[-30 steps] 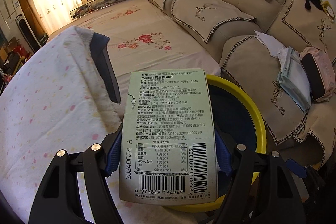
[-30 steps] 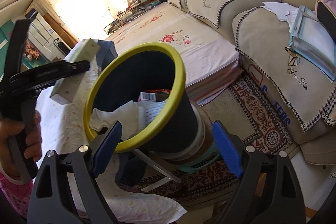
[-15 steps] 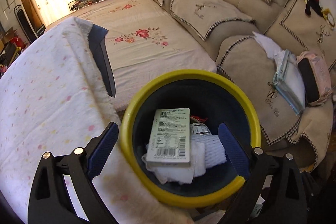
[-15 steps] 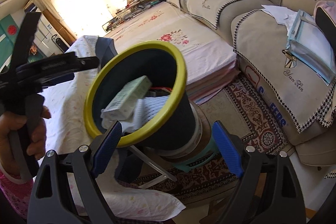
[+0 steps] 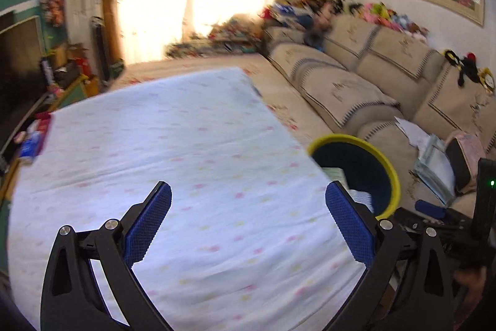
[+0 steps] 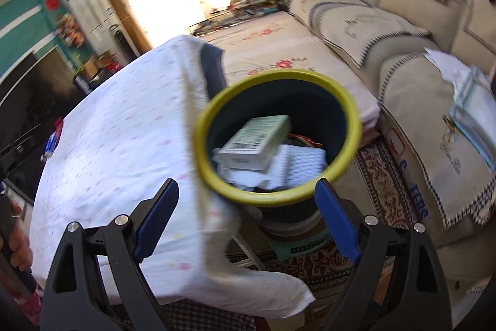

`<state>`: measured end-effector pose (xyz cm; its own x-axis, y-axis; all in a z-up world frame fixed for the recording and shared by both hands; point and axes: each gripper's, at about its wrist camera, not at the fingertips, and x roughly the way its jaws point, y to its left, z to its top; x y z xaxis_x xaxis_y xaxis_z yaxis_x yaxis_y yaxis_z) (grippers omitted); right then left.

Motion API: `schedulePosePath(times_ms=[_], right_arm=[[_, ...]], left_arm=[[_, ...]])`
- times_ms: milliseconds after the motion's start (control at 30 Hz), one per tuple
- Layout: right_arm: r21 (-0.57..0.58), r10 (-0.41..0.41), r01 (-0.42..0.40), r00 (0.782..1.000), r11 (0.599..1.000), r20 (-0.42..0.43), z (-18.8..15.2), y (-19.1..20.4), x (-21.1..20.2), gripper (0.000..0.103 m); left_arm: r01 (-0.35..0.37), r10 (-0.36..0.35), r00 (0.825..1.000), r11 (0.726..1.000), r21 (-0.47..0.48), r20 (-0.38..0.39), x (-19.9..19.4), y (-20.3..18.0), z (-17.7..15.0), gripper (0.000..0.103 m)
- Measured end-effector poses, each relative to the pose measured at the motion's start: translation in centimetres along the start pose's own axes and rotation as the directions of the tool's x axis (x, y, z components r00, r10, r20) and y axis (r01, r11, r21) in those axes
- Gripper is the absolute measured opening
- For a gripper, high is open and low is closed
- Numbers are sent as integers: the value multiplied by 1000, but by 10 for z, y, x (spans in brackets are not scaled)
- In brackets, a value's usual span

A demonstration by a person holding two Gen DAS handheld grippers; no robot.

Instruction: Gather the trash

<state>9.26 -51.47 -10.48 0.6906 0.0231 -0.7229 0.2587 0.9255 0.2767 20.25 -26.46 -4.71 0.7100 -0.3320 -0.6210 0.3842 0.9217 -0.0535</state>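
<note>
Yellow-rimmed bin [image 6: 279,197] beside the cloth-covered table [image 6: 117,145] holds a pale green carton [image 6: 257,141], barcode up, lying on white wrapping [image 6: 297,166]. Print too blurred to read. Left gripper [image 5: 248,216] and right gripper [image 6: 246,213] both spread, holding nothing.

Bin [image 5: 391,172] half hidden behind tablecloth [image 5: 186,176]; carton [image 6: 255,141] print blurred.

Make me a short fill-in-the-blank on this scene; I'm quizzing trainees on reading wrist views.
1. The bin has a ____ rim.
2. The green carton lies ____ the bin.
3. The left gripper is open and holds ____.
4. The right gripper is ____.

Missing words: yellow; inside; nothing; open
</note>
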Motion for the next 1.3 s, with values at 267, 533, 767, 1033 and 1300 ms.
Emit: schedulePosePath(times_ms=[267, 533, 767, 1033, 1300], right_arm=[[-151, 44, -34, 997, 988, 61, 3, 68, -21, 85], [-250, 4, 48, 979, 967, 205, 3, 114, -70, 89], [-310, 18, 72, 960, 948, 279, -4, 134, -99, 91], [-333, 43, 52, 962, 941, 271, -14, 141, -103, 91], [-331, 59, 32, 964, 943, 260, -16, 141, -100, 91]], left_arm=[[-165, 177, 975, 982, -93, 133, -100, 82, -27, 98], [-205, 226, 952, 971, -120, 208, -172, 115, -55, 98], [-211, 247, 942, 962, -171, 227, -198, 119, -75, 98], [-233, 270, 929, 958, -166, 253, -209, 108, -75, 98], [-251, 291, 923, 951, -179, 252, -210, 111, -73, 98]])
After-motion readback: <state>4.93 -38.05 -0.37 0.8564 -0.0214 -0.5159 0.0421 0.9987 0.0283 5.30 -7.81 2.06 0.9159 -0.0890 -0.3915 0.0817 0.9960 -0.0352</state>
